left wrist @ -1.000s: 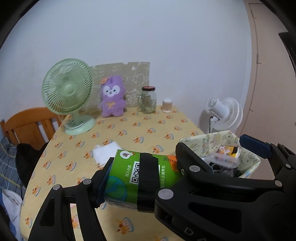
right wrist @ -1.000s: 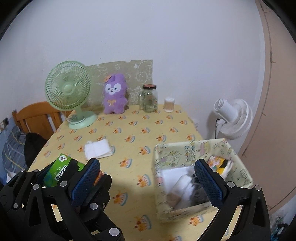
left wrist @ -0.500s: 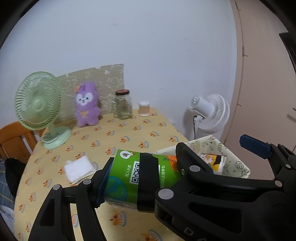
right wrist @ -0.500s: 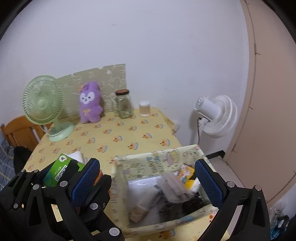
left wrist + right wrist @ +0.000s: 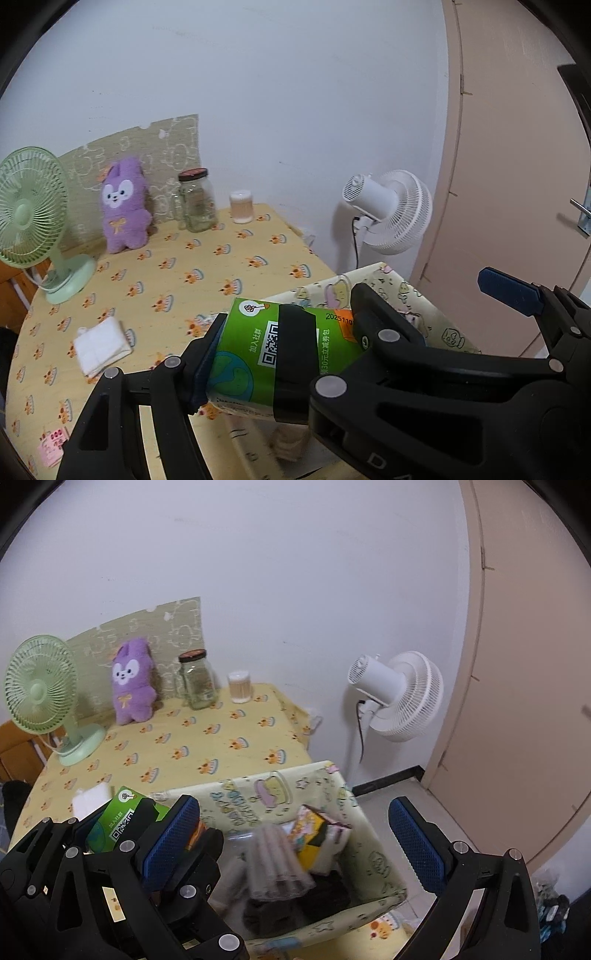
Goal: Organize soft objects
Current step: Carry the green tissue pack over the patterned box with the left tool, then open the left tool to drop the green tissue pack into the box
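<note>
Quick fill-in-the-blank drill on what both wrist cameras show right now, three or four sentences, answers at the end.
1. The left gripper is shut on a ______ tissue pack.
2. The right gripper hangs open above the patterned fabric ______, which already holds several items.
3. A folded white cloth lies on the ______ tablecloth.
4. The purple plush stands between the green fan and the glass ______.

Missing words: green; bin; yellow; jar

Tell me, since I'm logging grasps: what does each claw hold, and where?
Left claw: soft green printed tissue pack, clamped across its two short ends. Right claw: open, nothing held.
</note>
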{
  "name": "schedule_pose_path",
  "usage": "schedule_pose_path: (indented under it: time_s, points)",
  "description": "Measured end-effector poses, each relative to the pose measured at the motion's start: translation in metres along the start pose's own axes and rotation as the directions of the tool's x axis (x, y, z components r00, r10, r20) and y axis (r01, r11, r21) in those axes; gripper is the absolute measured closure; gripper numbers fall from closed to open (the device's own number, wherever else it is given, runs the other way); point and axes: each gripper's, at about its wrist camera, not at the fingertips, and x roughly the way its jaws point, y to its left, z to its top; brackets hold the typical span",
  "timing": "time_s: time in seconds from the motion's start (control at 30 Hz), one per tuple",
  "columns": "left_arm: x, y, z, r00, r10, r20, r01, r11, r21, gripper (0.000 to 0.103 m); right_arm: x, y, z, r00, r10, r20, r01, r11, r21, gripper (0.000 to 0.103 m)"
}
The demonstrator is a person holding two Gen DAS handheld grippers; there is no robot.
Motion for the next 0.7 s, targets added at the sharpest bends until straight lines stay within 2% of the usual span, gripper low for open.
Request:
schedule_pose_path:
  time_s: [0.1, 0.23, 0.5, 0.7]
  points:
    - [0.006, -0.005, 0.000, 1.000, -0.023, -0.012, 0.023, 1.000, 0.009, 0.025, 0.003, -0.006, 0.000, 1.000, -0.018, -0.006, 0.018, 1.000, 0.000, 0.000]
    - [0.011, -0.010, -0.001, 0.999, -0.037, -0.037, 0.038, 0.999, 0.026, 0.010, 0.007, -0.013, -0.003, 1.000, -0.029, -0.012, 0.029, 1.000, -0.004, 0.000]
    - [0.007, -0.008, -0.001, 0.999, -0.019, -0.047, 0.021, 0.999, 0.036, 0.007, 0.005, -0.010, -0.004, 1.000, -0.011, -0.010, 0.011, 1.000, -0.008, 0.000]
    - [-0.010, 0.006, -0.001, 1.000, 0.010, -0.026, -0.009, 1.000, 0.030, 0.007, -0.006, 0.006, -0.001, 1.000, 0.015, 0.013, -0.015, 0.999, -0.031, 0.000]
